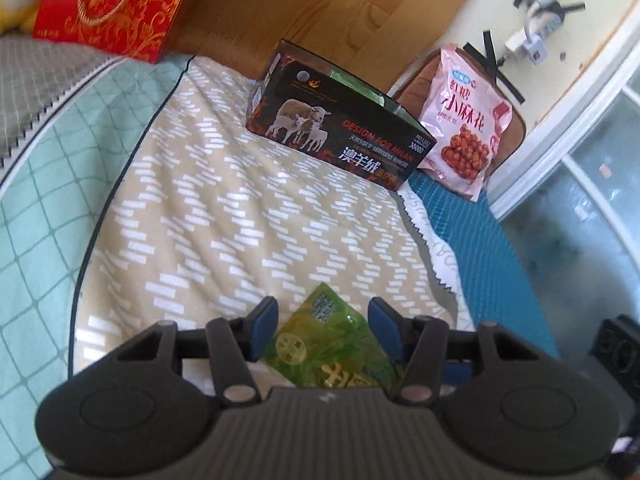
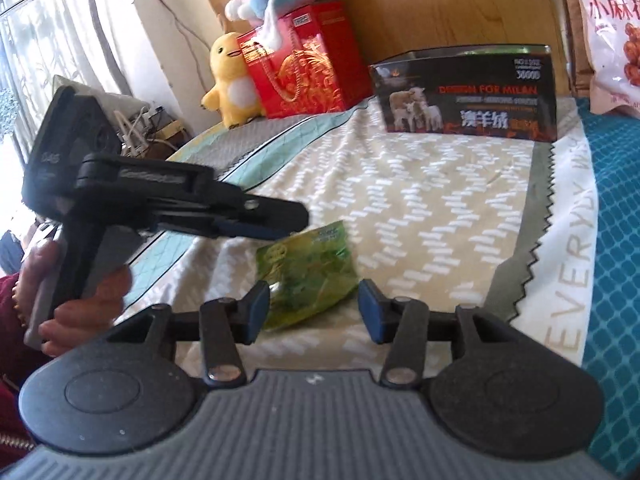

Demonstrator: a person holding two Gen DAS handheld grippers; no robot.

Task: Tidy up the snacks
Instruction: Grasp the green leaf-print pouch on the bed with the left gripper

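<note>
A green snack packet [image 1: 332,348] lies flat on the beige patterned bed cover [image 1: 224,216]. My left gripper [image 1: 325,322] stands open with the packet low between its blue pads, neither pad visibly pressing it. In the right wrist view the same packet [image 2: 308,276] sits just ahead of my right gripper [image 2: 313,314], which is open, its left pad at the packet's edge. There the left gripper [image 2: 280,224] comes in from the left, held by a hand [image 2: 92,296], its tips over the packet's far corner. A pink snack bag [image 1: 468,128] leans at the back right.
A black box with sheep on it [image 1: 340,128] stands at the head of the bed, open at the top. A red gift bag [image 2: 304,60] and a yellow plush toy [image 2: 232,80] sit at the back left. A teal mat [image 1: 480,248] runs along the right.
</note>
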